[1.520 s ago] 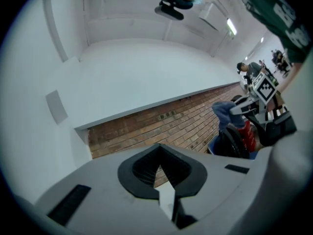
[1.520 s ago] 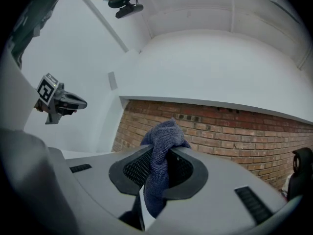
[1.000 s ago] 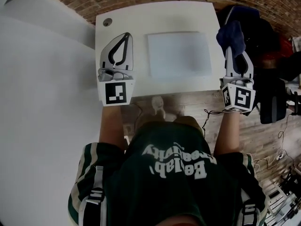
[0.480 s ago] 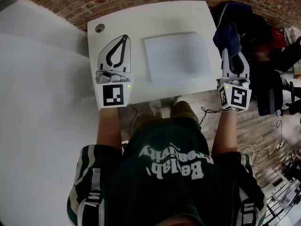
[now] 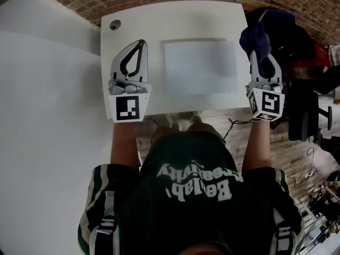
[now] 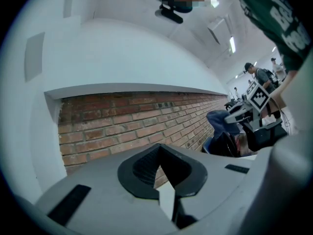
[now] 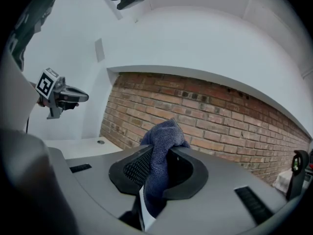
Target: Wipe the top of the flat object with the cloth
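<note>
- Jaws of the right gripper (image 5: 260, 56) (image 7: 159, 171) are clamped on the dark blue cloth (image 5: 256, 38) (image 7: 162, 143). It bunches up past their tips and also hangs down between the ribbed pads.
- Jaws of the left gripper (image 5: 139, 43) (image 6: 161, 168) are pressed together at the tips with nothing between them. Only the brick wall (image 6: 122, 124) shows through the loop they form.
- The flat object (image 5: 200, 67), a pale rectangular pad, lies on the white tabletop (image 5: 175, 19) between the two pairs of jaws. It is just to the right of the left jaws and to the left of the right ones, and neither pair touches it.
- The cloth is clear of the flat object. It is held up at the tabletop's right edge, beside the pad's far right corner.
- The left jaws sit over the left part of the tabletop, with a small round grommet (image 5: 115, 25) beyond them near the far left corner.
- Both pairs of jaws point away from the person, towards the brick wall.
- Dark bags and a chair (image 5: 297, 41) crowd the floor to the right of the right jaws.
</note>
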The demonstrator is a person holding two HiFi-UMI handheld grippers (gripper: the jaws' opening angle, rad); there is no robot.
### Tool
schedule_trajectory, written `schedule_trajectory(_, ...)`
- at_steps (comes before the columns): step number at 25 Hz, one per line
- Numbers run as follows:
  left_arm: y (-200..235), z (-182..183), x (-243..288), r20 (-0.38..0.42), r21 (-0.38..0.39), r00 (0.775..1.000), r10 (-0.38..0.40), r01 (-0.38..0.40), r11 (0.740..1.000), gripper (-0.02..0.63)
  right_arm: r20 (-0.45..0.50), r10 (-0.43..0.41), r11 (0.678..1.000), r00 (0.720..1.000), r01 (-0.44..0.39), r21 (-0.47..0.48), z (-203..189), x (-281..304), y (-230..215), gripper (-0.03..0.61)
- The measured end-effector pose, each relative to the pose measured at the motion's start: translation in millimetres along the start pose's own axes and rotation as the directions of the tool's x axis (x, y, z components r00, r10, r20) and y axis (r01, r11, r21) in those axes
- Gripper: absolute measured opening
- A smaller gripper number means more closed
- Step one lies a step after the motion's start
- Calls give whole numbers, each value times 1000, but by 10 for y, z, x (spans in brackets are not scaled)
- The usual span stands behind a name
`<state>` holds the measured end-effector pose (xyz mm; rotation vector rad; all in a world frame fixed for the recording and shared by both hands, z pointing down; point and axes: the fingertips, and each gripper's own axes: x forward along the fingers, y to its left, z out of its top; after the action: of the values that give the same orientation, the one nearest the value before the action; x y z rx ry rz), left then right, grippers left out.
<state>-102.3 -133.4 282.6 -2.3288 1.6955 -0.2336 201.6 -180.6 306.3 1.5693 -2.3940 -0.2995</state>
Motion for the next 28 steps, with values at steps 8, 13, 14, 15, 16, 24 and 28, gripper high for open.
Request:
schedule_trajectory(8,-162,-197,25,-67,-10,997,39,-39,999,-4,-136,101,995,985,-100,21,-753,519,83,54)
schedule_trajectory(13,-285,-298,74,-111,-25,993,44,-47,999,-5,-295,177,984,939,-172,44,-1385,778,191,54)
schedule_trajectory(14,-312,-316,75,-120,-29,992,46,-50,998,-4,-331,190,982,924,-182,56,-1518,814,211,54)
schedule_trajectory(15,-340,-328,76,-130,-30,990,48,-52,998,-4,-366,204,979,908,-191,69,-1646,849,234,54)
schedule_trajectory(16,-372,-333,83,-137,-26,989,48,-52,998,-5,-398,219,976,891,-203,82,-1764,883,256,54)
schedule_trajectory(24,-553,-381,135,-169,-24,985,42,-46,999,-5,-531,301,946,792,-317,64,-2194,907,355,54)
schedule_trajectory(28,-612,-326,173,-156,-16,987,26,-28,999,-5,-558,320,936,765,-345,64,-2224,594,406,54)
